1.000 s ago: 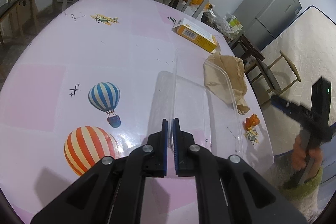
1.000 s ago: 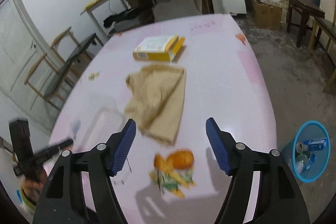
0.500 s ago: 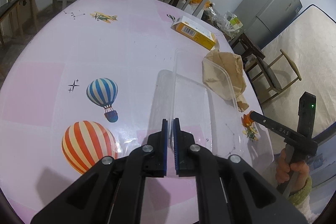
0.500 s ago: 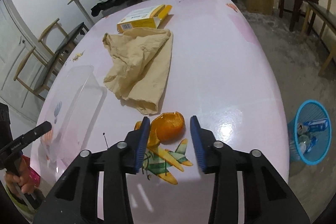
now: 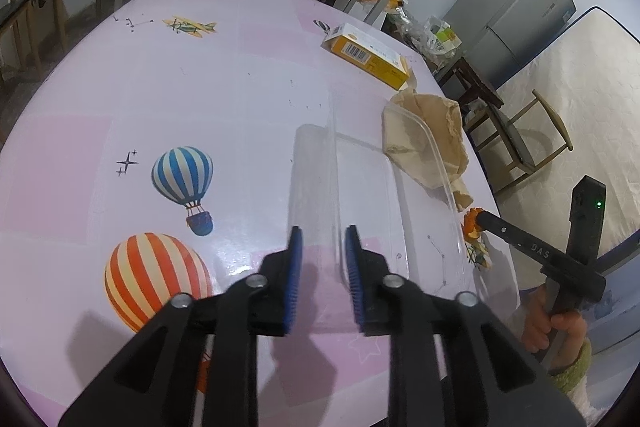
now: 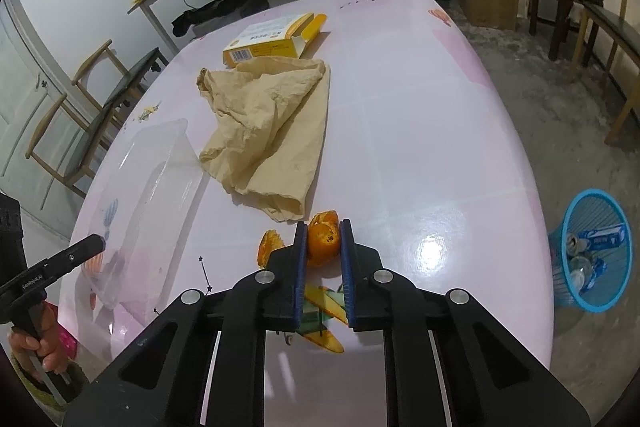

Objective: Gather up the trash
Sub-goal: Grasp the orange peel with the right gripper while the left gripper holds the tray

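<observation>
My right gripper (image 6: 323, 225) is low over the table's near edge. Its jaws are closing, and their blue pads touch both sides of an orange peel (image 6: 324, 241). A second bit of peel (image 6: 267, 246) lies just left of it. My left gripper (image 5: 324, 229) stays over a clear plastic container (image 5: 372, 195). Its jaws are opening and stand a little apart. The container's thin upright wall runs between them, close to the right pad and not pinched. The same container (image 6: 160, 187) shows at the left of the right wrist view.
A crumpled brown paper bag (image 6: 272, 131) and a yellow carton (image 6: 272, 39) lie further back on the pink balloon-print table (image 6: 420, 107). A blue mesh bin (image 6: 592, 251) with cans and cartons stands on the floor to the right. Chairs, benches and shelves ring the table.
My right gripper came down over the orange peel and its jaws closed from wide apart onto it. My left jaws, earlier clamped on the container wall, have parted.
</observation>
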Demonstrator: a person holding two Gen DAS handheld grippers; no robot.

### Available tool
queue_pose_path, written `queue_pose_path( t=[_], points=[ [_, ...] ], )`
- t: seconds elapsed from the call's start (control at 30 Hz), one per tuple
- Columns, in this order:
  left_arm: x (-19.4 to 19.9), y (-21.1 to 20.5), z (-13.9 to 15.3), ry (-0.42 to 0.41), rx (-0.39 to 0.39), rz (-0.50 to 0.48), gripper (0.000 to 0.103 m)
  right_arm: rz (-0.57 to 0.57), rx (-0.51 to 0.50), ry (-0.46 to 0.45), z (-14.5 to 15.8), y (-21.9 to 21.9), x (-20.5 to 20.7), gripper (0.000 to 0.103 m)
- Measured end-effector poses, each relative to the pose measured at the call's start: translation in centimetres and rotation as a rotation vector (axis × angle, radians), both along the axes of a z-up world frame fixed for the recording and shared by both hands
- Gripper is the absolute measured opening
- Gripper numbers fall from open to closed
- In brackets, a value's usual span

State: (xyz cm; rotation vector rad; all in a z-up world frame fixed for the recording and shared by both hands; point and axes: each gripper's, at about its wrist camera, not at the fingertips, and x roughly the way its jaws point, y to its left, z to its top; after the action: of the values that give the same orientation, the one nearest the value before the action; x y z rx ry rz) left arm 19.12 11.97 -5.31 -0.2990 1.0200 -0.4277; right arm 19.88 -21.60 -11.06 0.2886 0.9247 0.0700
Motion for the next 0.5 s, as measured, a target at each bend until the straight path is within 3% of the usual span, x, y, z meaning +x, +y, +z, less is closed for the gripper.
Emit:
queue_pose_path(
  t=[0.13, 0.43, 0.5],
  points=[
    [0.2, -0.6, -0.2, 0.011, 0.026, -0.006, 0.035, -0.003, 0.003, -0.001, 0.0, -0.1, 0.0, 0.013],
    [1.1, -2.0, -0.5, -0.009, 0.084, -0.005, 0.035, -0.012, 0.015, -0.008, -0.2, -0.4, -0.2, 0.012],
    [1.3, -2.2, -0.4, -0.018, 0.099, 0.001, 0.03, -0.014, 0.019, -0.009, -0.2, -0.4, -0.2, 0.012]
  ],
)
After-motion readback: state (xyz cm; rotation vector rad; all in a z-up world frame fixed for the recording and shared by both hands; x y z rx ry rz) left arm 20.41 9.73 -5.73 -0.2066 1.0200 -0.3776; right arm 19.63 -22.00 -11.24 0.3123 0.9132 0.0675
